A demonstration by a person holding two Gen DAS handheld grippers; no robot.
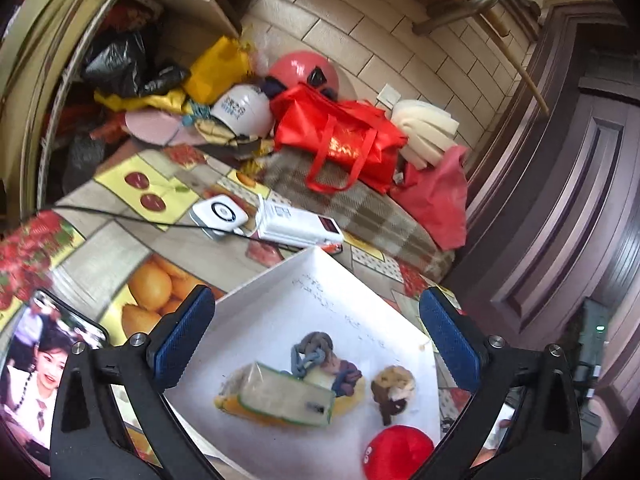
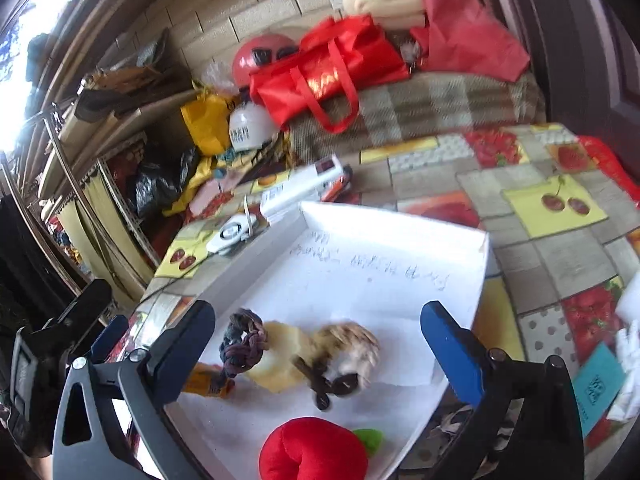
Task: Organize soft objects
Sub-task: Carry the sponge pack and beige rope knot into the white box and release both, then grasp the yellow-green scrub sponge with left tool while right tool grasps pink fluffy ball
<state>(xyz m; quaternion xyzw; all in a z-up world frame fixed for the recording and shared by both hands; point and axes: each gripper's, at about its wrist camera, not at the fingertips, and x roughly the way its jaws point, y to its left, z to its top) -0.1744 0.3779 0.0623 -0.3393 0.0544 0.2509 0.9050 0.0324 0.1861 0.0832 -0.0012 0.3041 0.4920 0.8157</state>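
Observation:
A white shallow box point(image 1: 320, 292) point(image 2: 360, 248) lies on the fruit-print table and holds soft things. In it are a green-edged sponge point(image 1: 284, 396), a braided grey-purple rope toy point(image 1: 320, 360) point(image 2: 244, 346), a yellowish foam piece point(image 2: 280, 360), a small brown-and-cream plush point(image 1: 394, 390) point(image 2: 352, 352) and a red plush point(image 1: 396, 452) point(image 2: 312, 452) with a green leaf point(image 2: 370, 438). My left gripper point(image 1: 320, 340) is open and empty above the box, its jaws spread wide. My right gripper point(image 2: 320, 344) is open and empty above the toys too.
A white power bank point(image 1: 298, 224) point(image 2: 300, 188) and a white charger point(image 1: 219, 212) with a black cable lie beyond the box. A phone point(image 1: 44, 368) lies at the left. Red bags point(image 1: 344, 136), a white helmet point(image 1: 244, 110) and clutter line the back wall. A dark door point(image 1: 580, 200) stands right.

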